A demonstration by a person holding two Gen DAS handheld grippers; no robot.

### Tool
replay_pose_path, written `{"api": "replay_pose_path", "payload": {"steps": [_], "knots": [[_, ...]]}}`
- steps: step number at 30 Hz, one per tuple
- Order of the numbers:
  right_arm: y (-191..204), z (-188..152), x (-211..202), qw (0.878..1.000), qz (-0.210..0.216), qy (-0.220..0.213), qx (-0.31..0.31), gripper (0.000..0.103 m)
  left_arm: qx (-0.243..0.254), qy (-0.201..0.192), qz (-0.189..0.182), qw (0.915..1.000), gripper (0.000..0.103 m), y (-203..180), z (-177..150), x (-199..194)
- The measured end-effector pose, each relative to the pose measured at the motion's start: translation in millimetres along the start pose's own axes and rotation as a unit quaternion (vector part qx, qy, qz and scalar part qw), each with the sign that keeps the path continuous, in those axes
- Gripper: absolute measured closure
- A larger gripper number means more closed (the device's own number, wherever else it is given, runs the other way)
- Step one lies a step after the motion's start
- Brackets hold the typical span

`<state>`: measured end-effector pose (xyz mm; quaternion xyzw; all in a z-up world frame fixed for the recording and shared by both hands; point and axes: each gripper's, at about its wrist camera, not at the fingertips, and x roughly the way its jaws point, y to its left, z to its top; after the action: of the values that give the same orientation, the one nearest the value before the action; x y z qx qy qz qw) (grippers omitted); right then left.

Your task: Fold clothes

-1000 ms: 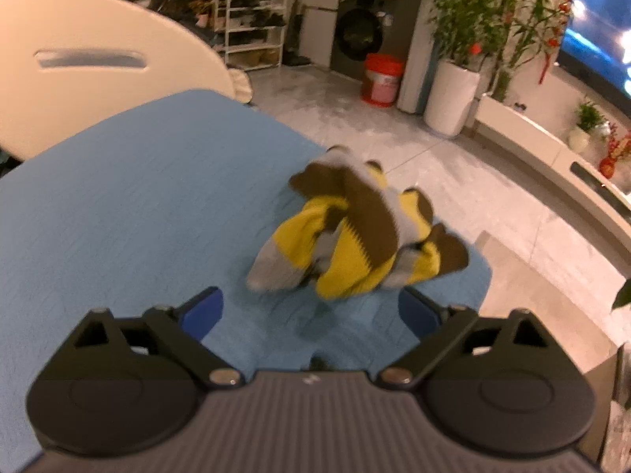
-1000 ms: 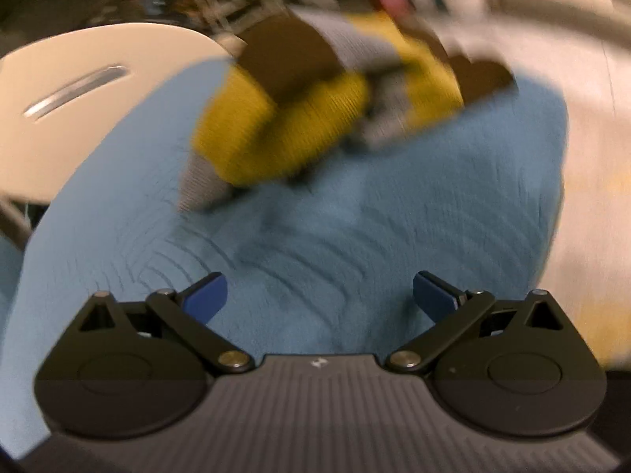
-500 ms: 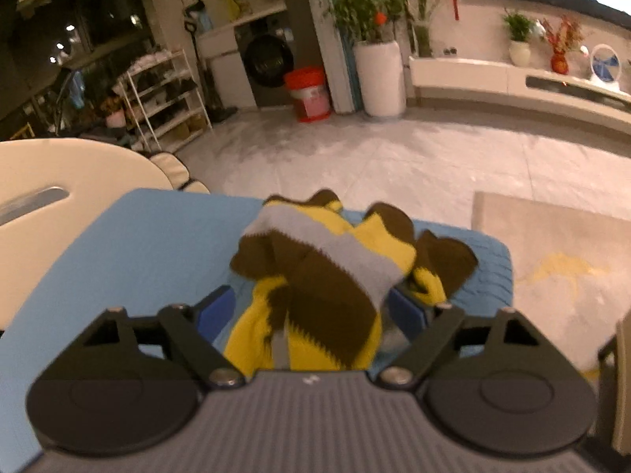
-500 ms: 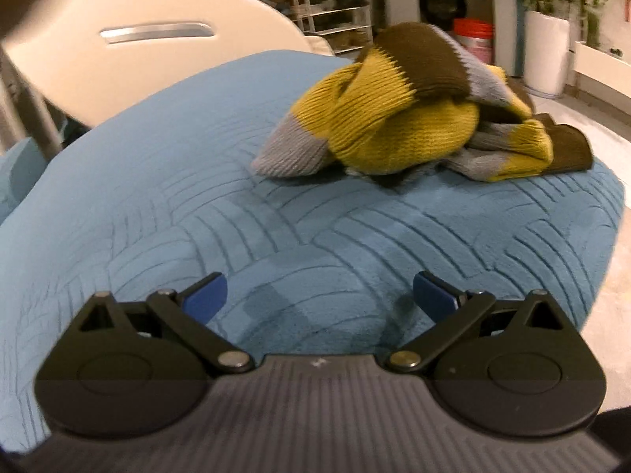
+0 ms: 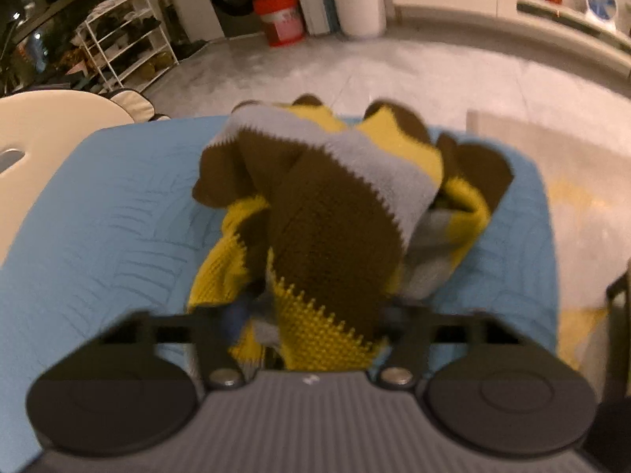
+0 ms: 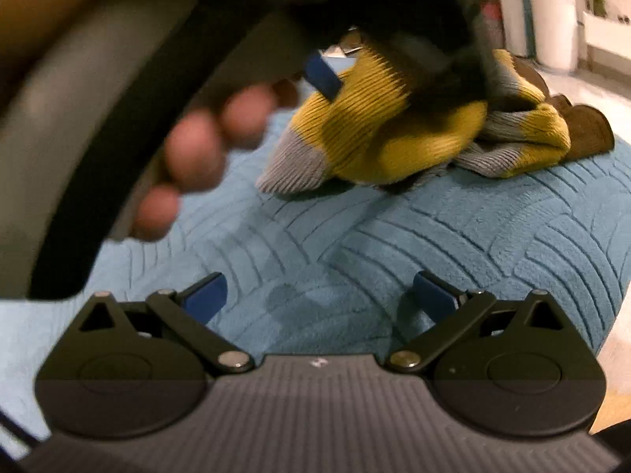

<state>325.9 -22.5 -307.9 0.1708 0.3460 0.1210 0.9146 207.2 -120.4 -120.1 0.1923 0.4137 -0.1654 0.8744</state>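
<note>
My left tool [image 5: 311,315] is pushed right into the near edge of the knitted sweater [image 5: 339,213], its fingers drawn in around a thick bunch of yellow and brown knit, though blur keeps me from saying for sure that they have clamped it. My right tool [image 6: 319,295] hangs with its jaws spread wide and nothing between them, above the bare blue mat [image 6: 453,244] on the tabletop. The sweater lies crumpled in a heap just beyond, toward the mat's far end. I judge it soft, bulky and fairly light, a chunky rib that gives under pressure and will sag and stretch if lifted by one point. The grey cuff [image 6: 292,165] sticking out toward me looks the easiest edge to pinch; a hem or shoulder seam would spread it better. Farther off stand a shoe rack [image 5: 122,39] and an orange bucket [image 5: 280,15].
</note>
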Motion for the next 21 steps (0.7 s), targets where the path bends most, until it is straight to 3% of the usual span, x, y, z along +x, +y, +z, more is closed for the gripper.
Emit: {"api": "replay_pose_path", "payload": {"steps": [2,4,7,9,11,12,16,18,19,20,21], "knots": [[1.4,2.5,3.7,1.0,0.001,0.001,0.008,0.0,-0.068,-0.037,0.003,0.997,0.085,21.9,-4.3,-11.9],[3.7,4.7,6.8,1.0,0.002,0.0,0.009,0.0,-0.118,-0.07,0.025,0.9902,0.088,39.8,-14.1,-33.2],[2.7,7.8,9.9,1.0,-0.005,-0.003,0.026,0.0,-0.219,-0.134,0.115,0.9597,0.09,87.8,-49.8,-79.4],[-1.0,8.6,7.1,0.999,-0.006,-0.002,0.034,0.0,-0.268,-0.156,0.198,0.9298,0.092,115.3,-85.1,-110.5],[-3.2,8.8,-0.1,0.999,-0.007,-0.002,0.034,0.0,-0.307,-0.152,0.253,0.905,0.092,139.6,-121.4,-131.3],[-5.5,8.4,-4.3,0.999,-0.006,-0.003,0.033,0.0,-0.327,-0.136,0.266,0.8965,0.092,153.0,-144.2,-136.4],[-6.0,6.8,-12.5,1.0,0.008,-0.007,0.011,0.0,-0.412,-0.043,0.29,0.8626,0.086,210.5,-247.8,-146.4],[-3.4,5.7,-17.7,1.0,0.027,-0.004,0.008,0.0,-0.457,-0.023,0.274,0.8459,0.07,220.5,-284.9,-148.6],[-3.4,4.4,-22.2,0.999,0.036,-0.003,0.007,0.0,-0.468,-0.024,0.269,0.8415,0.064,220.2,-299.4,-151.4],[-4.9,3.4,-29.3,0.999,0.047,-0.001,0.008,0.0,-0.465,-0.033,0.274,0.8416,0.052,217.0,-307.7,-155.0],[-3.2,5.6,-32.8,0.998,0.058,-0.001,0.009,0.0,-0.461,-0.042,0.278,0.8415,0.046,213.8,-316.0,-158.6]]}}
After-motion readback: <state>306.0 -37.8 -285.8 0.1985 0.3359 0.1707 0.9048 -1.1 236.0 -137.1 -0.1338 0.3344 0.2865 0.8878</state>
